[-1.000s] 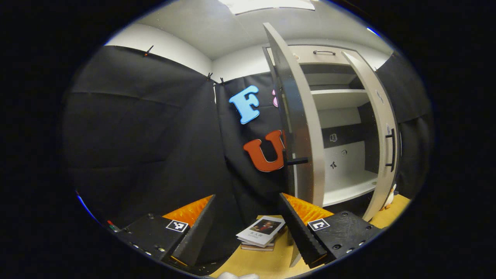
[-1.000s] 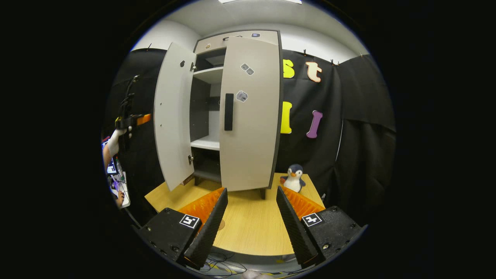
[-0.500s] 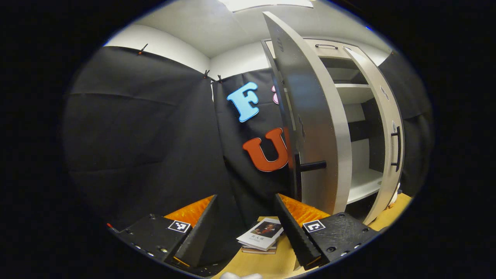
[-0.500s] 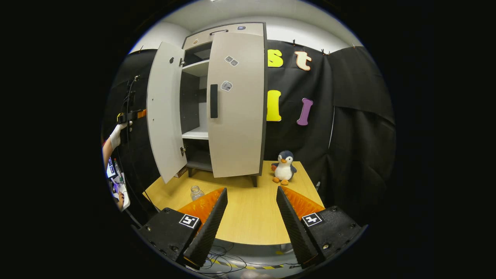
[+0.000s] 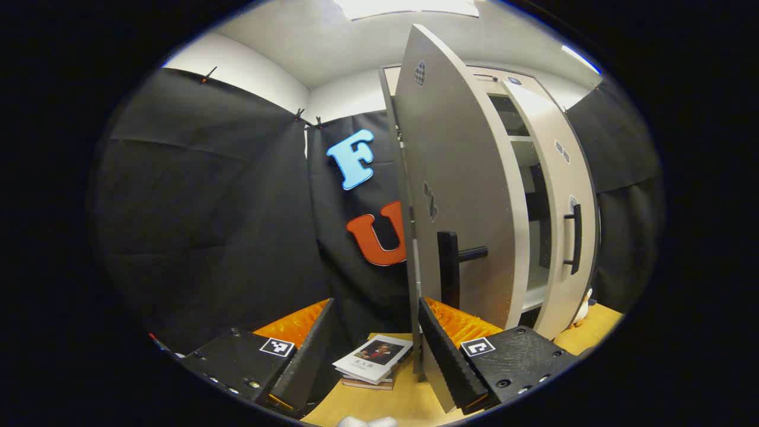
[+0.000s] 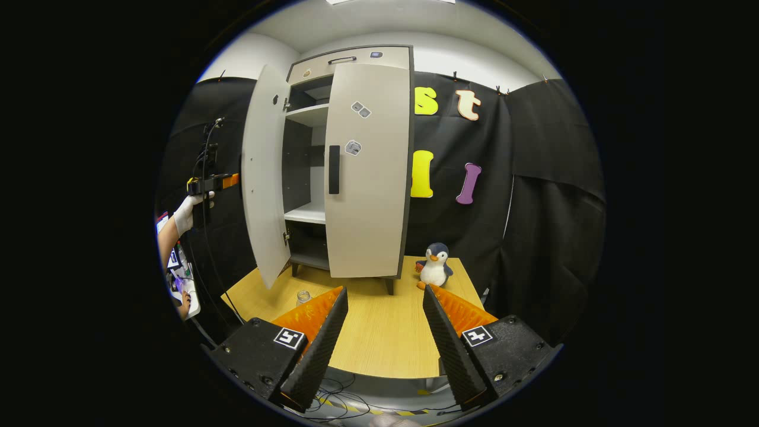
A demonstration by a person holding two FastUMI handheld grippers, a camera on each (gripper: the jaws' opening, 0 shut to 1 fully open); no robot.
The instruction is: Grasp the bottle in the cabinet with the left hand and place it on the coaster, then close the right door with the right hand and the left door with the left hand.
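Observation:
In the left gripper view my left gripper (image 5: 373,356) is open, and its right finger (image 5: 447,362) lies by the bottom edge of the cabinet's left door (image 5: 468,196). That door stands partly open, its black handle (image 5: 449,270) just above the finger. The right door (image 6: 367,172) sits flat against the cabinet front. In the right gripper view a gloved hand holds the left gripper (image 6: 228,179) at the left door's (image 6: 261,178) outer face. The small clear bottle (image 6: 303,296) stands on the wooden table (image 6: 379,332), part hidden by a finger of my right gripper (image 6: 379,344), which is open and holds nothing.
A toy penguin (image 6: 436,267) stands on the table by the cabinet's right foot. A stack of books (image 5: 373,359) lies on the table left of the cabinet. Cables run on the floor beyond the table's near edge (image 6: 350,406).
The left door has swung further toward the cabinet, with the left gripper following at its outer face. The gap between the doors has narrowed. The right gripper has shifted only slightly.

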